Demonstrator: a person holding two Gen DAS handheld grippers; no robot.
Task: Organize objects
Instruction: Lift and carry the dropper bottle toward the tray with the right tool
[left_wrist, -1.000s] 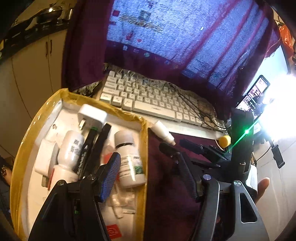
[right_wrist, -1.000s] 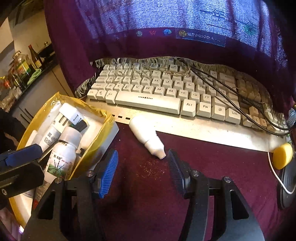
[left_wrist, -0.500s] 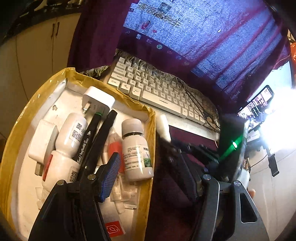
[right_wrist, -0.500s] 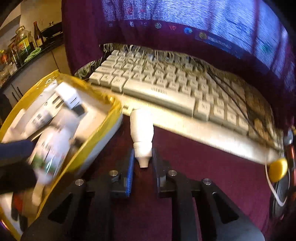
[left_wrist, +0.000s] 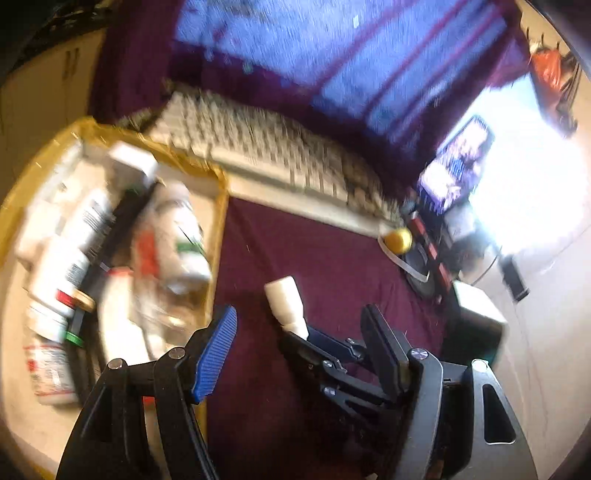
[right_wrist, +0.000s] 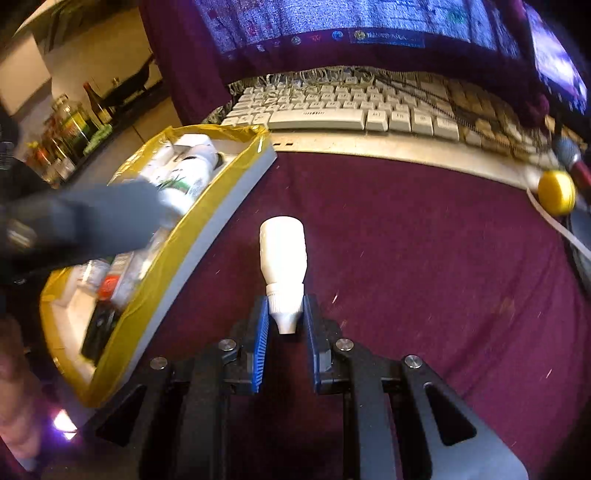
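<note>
Right gripper (right_wrist: 284, 325) clamped on nozzle end of small white bottle (right_wrist: 282, 254), long axis running straight ahead over maroon cloth (right_wrist: 424, 258), yellow-rimmed tray (right_wrist: 236, 188) just left; left gripper (left_wrist: 295, 350) opening, empty, nearer tray.

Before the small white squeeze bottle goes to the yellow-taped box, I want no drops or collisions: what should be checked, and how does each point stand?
1. Right gripper shut on the small white squeeze bottle: ok, pads clamp its cap end.
2. Grip depth: not ok, only the nozzle is pinched; the body sticks out forward.
3. Left gripper out of the way: ok, its jaws are opening with nothing between them.
4. Path over the maroon cloth to the yellow-taped box: ok, nothing lies between.
5. Free room in the box: cannot tell, crowded and blurred.
</note>
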